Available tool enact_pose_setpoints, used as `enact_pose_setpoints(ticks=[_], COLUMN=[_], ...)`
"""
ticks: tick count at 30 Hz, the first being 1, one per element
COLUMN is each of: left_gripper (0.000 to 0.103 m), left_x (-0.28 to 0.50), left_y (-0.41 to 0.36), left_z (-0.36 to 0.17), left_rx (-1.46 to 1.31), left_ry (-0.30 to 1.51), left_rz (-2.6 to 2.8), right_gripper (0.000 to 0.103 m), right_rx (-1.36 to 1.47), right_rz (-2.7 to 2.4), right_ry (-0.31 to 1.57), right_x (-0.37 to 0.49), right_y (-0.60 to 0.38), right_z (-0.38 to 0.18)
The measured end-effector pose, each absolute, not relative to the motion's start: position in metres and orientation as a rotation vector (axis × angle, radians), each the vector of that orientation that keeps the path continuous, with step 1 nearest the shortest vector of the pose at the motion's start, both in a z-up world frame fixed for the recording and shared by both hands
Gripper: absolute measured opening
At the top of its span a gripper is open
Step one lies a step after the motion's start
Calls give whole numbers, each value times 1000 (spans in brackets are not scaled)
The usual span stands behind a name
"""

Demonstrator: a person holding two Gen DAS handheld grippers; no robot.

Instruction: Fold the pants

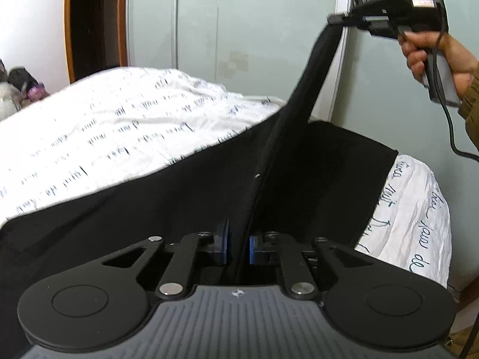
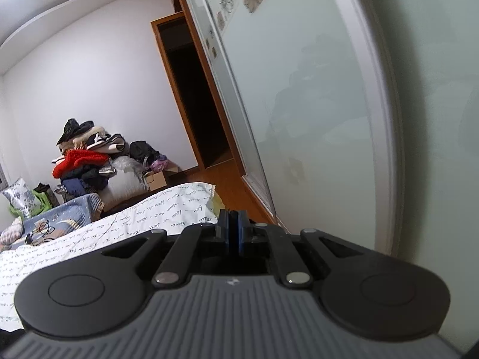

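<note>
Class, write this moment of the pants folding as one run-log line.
left gripper: shut on black pants | right gripper: shut on pants edge, raised | bed sheet: under pants

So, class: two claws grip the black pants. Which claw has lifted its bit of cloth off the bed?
The right claw, held in the hand high against the wardrobe door; the pants hang from it. The left claw grips down at bed level.

A bed (image 1: 104,125) is covered by a white sheet (image 1: 125,137) printed with dark handwriting. Black pants (image 1: 329,173) lie across its near corner, one edge pulled up off it. A blue patterned quilt (image 2: 66,212) lies at the bed's far end.
</note>
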State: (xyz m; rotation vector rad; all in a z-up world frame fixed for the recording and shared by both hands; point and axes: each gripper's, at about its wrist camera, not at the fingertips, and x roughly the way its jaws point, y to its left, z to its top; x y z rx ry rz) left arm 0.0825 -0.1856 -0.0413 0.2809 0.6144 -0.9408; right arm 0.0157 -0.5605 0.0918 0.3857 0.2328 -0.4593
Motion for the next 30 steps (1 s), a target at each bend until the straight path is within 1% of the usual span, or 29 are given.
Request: enact_pose_setpoints(ticks=[3,6,14,21,26,30], left_gripper=[12,12,12,12,11,11], left_x=[78,76,65,59,47,41], left_y=[-184,-184,-186,-184,-188,-186], left_z=[-37,-36,-39,-37,-44,-45], left_rx=[310,317,345,354,439,458], left_ry=[583,591,604,622,620,614], left_rz=[-935,-952,-992,-1015,-1048,-1067], right_gripper=[7,7,7,7,7,7], right_rx=[418,447,613,648,677,687], right_rz=[-471,-493,-575,-609,-638,-675], right_ry=[220,214,196,189,222,293], right_x=[3,-12,-69,-96,-105,-107], right_y=[-565,-568,-584,-579,-579,-577], right_z=[87,78,33,11,-9,-33])
